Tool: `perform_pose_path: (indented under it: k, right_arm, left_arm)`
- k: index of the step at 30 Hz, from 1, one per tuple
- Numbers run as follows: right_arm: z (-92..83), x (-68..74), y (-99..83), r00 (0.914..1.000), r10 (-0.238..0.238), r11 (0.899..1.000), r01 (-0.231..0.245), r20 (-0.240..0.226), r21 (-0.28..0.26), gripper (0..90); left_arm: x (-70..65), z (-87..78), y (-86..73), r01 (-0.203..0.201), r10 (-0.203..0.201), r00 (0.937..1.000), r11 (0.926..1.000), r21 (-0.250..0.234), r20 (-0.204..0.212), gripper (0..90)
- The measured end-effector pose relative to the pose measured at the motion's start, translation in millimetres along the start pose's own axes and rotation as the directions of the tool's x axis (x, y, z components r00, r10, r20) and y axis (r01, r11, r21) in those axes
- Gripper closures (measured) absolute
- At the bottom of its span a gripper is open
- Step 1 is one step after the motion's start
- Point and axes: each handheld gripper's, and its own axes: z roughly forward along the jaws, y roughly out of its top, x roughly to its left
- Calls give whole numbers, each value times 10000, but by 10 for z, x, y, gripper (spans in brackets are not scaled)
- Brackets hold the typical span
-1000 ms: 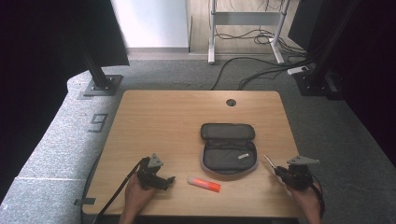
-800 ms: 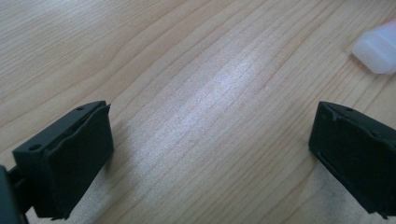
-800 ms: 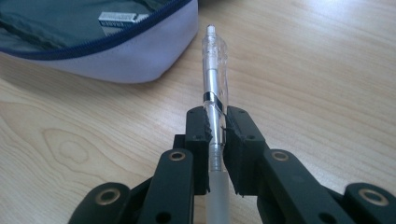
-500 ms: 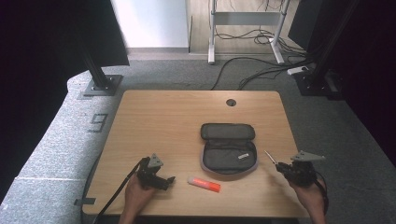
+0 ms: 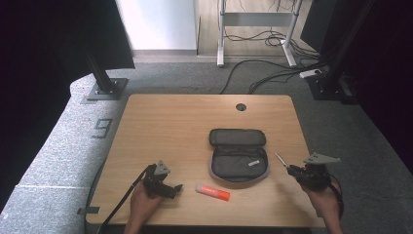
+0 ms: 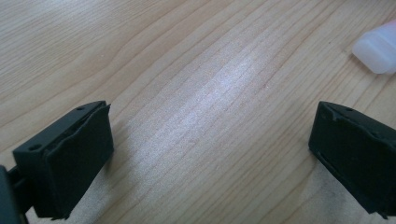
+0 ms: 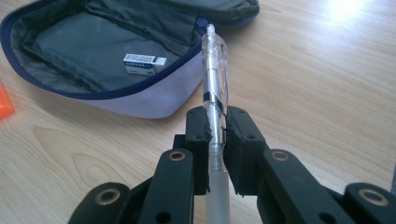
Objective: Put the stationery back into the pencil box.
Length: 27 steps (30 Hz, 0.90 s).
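An open grey pencil case [image 5: 238, 158] lies on the wooden table [image 5: 185, 126], and a small white eraser [image 7: 144, 63] rests inside it. My right gripper [image 7: 215, 123] is shut on a clear pen [image 7: 214, 60], whose tip points toward the case's near rim [image 7: 140, 100]. In the high view the pen [image 5: 281, 160] is held just right of the case by the right gripper [image 5: 293, 170]. An orange and white marker [image 5: 213, 192] lies on the table in front of the case. My left gripper [image 5: 170, 189] rests low by the table's front edge, open, with bare wood between its pads [image 6: 79, 154].
The white cap end of the marker [image 6: 378, 44] shows beyond the left gripper's jaws. A round cable hole [image 5: 240, 107] sits near the table's far edge. Cables and black stands lie on the floor behind the table.
My right gripper has lifted a little with the pen in it. The left gripper has stayed put.
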Motion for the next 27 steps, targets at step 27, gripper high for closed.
perform_pose_path:
  k: [27]
  right_arm:
    - [122,200,468,9936,-916,9958,912,-664,-100,787]
  left_arm:
    - [0,0,0,-1,1,10000,10000,2,1,0]
